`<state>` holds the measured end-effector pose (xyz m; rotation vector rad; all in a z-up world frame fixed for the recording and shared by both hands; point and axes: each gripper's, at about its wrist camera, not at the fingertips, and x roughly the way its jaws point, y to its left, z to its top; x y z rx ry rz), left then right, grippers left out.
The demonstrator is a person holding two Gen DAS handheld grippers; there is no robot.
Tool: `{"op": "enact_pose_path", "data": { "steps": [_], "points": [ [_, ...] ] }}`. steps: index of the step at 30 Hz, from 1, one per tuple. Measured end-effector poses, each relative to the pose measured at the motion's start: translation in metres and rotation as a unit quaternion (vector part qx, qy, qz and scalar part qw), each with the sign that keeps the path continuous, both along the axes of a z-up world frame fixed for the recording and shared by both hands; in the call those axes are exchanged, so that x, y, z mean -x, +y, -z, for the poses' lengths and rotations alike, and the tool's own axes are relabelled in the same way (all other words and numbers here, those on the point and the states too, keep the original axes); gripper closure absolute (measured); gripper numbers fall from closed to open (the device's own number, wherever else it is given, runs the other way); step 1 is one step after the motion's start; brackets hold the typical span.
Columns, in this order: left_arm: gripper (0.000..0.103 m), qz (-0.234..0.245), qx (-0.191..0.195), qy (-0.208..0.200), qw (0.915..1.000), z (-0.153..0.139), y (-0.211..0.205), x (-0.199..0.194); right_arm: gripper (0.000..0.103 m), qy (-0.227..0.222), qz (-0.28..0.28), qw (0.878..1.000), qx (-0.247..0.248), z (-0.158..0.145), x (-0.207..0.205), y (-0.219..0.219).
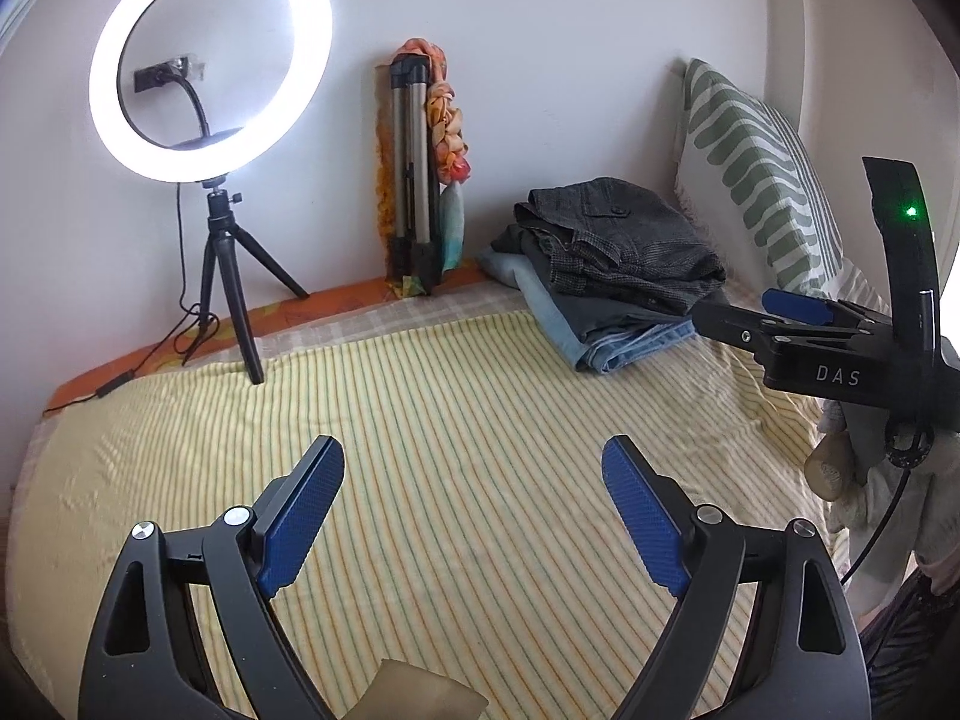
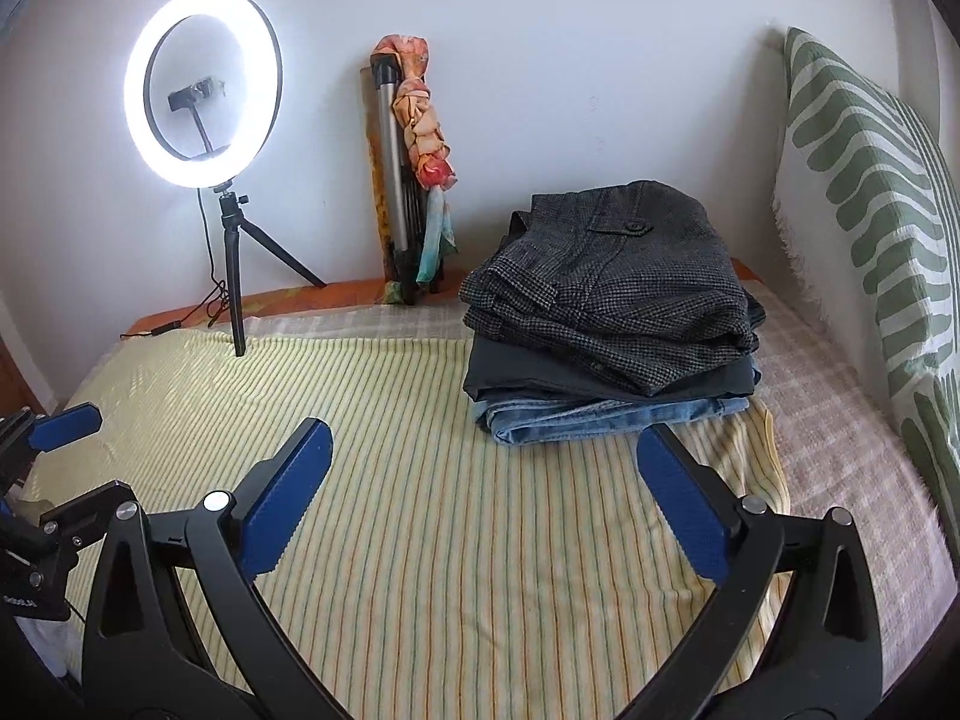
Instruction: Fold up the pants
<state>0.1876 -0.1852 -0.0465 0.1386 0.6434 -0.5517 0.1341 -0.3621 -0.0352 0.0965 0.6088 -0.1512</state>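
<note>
A stack of folded pants lies at the far right of the bed: dark grey tweed pants (image 2: 612, 294) on top, a black pair (image 2: 528, 372) under them, blue jeans (image 2: 600, 417) at the bottom. The stack also shows in the left wrist view (image 1: 612, 252). My left gripper (image 1: 474, 474) is open and empty above the yellow striped sheet (image 1: 420, 420). My right gripper (image 2: 480, 456) is open and empty, just short of the stack. It shows at the right of the left wrist view (image 1: 750, 312), its tips next to the jeans.
A lit ring light on a small tripod (image 2: 204, 108) stands at the back left, its cable trailing on the bed. A folded tripod with a scarf (image 2: 414, 168) leans on the wall. A green-patterned pillow (image 2: 870, 192) stands at the right.
</note>
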Motion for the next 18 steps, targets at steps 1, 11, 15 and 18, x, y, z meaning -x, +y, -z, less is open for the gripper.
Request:
{"op": "enact_pose_path", "data": {
  "steps": [1, 11, 15, 18],
  "points": [
    [0.015, -0.003, -0.002, 0.0, 1.0, 0.0002, 0.0006, -0.0004, 0.0, -0.001, 0.0, 1.0, -0.001, -0.0003, 0.0005, -0.0004],
    [0.015, -0.007, -0.005, 0.005, 0.9999, -0.0004, 0.0018, -0.002, 0.0, -0.003, 0.007, 1.0, -0.006, -0.0001, 0.0009, -0.0033],
    [0.015, -0.012, -0.003, 0.008, 0.9999, -0.0016, 0.004, -0.0027, 0.0, -0.006, 0.008, 1.0, -0.005, -0.0011, 0.0011, -0.0024],
    [0.015, -0.013, -0.004, 0.01, 0.9999, -0.0022, 0.0047, -0.0041, 0.0, -0.004, 0.006, 1.0, -0.006, -0.0009, 0.0002, -0.0017]
  ]
}}
